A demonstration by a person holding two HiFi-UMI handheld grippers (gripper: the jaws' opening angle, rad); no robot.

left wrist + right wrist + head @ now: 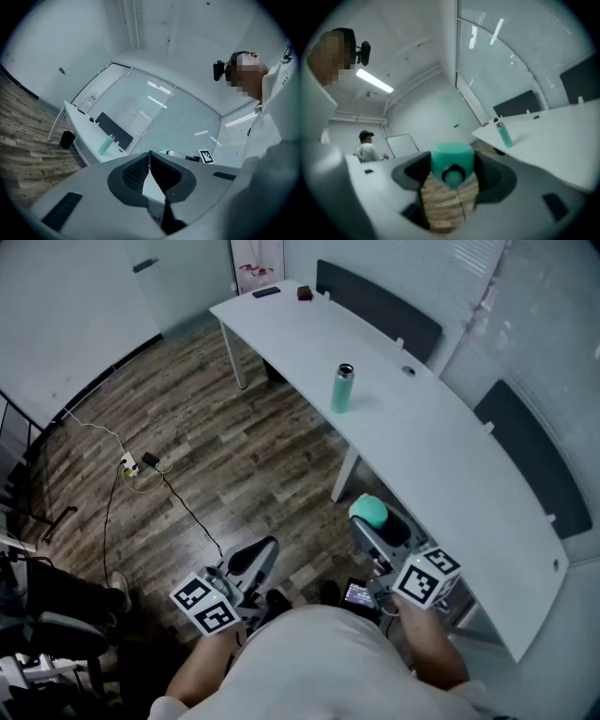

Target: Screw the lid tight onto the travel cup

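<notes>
A teal travel cup (342,390) with a dark top stands upright on the long white table (441,456), far ahead of both grippers. It also shows small in the left gripper view as the cup (107,143) and in the right gripper view as the cup (504,133). My right gripper (373,521) is shut on the teal lid (369,511), held off the table's near edge above the floor. The lid (451,164) fills the space between the jaws. My left gripper (255,557) is shut with nothing in it, its tips (149,161) pressed together.
Dark partition panels (375,301) line the table's far side. Two small dark items (266,292) lie at the table's far end. A power strip with cable (131,465) lies on the wood floor. A black bin (67,139) stands under the table. A person (368,147) stands in the background.
</notes>
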